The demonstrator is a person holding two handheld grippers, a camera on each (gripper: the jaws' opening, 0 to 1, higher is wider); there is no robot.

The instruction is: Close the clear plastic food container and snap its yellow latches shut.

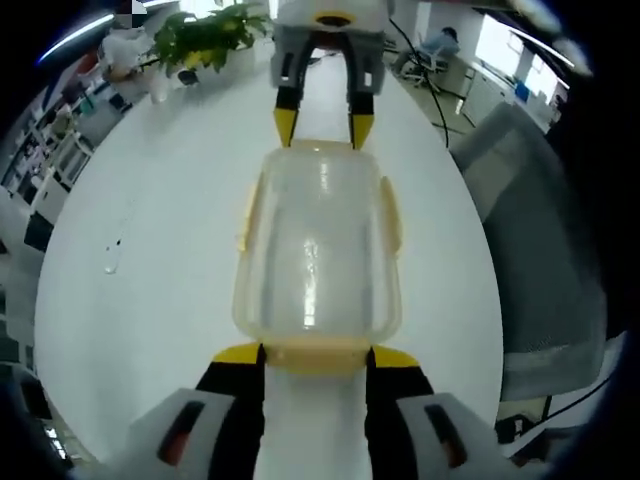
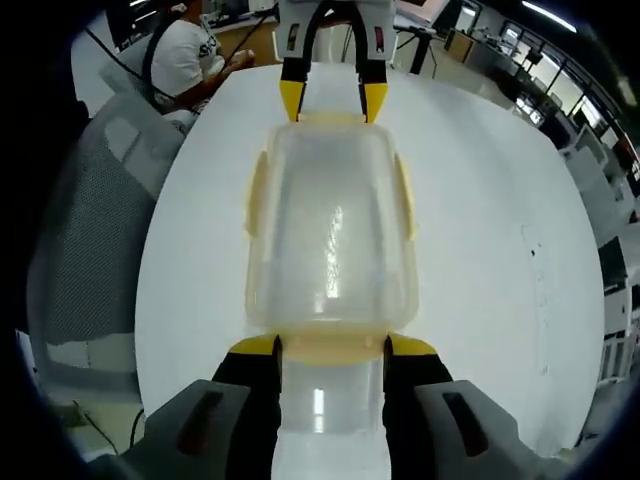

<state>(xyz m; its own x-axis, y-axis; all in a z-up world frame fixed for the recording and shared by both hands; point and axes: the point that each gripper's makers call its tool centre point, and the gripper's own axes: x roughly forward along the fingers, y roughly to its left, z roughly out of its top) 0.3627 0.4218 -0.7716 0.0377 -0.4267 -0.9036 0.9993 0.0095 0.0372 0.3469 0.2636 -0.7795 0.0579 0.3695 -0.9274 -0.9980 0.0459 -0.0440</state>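
Currently on the white table: one clear container, two grippers at its ends

Item 1, clear plastic food container (image 1: 318, 250). Rectangular, rounded corners, lid seated on top. It lies flat on the white table (image 1: 150, 300), lengthwise between the two grippers. In the right gripper view the same container (image 2: 330, 235) sits mid-table, its long axis running away from the camera.

Item 2, yellow latches. One along each long side: a left-hand flap (image 1: 248, 215) and a right-hand flap (image 1: 392, 215) in the left gripper view, both standing slightly off the walls. A pale yellow end latch (image 1: 318, 352) sits at the near short end, another end latch (image 2: 330, 346) in the right gripper view. Whether any is snapped home cannot be told.

Item 3, left gripper (image 1: 318, 355). Yellow-tipped jaws spread apart, flanking the near end latch, tips at the container's corners; grasping nothing that can be made out.

Item 4, right gripper (image 2: 330, 348). Jaws likewise parted, one tip on each side of the opposite end latch. It appears across the table in the left gripper view, tips at the far rim.

Item 5, surroundings. Potted plant (image 1: 205, 40) at the table's far edge; grey mesh chair (image 2: 95, 250) beside the table; seated person in a white shirt (image 2: 185, 55) beyond it.
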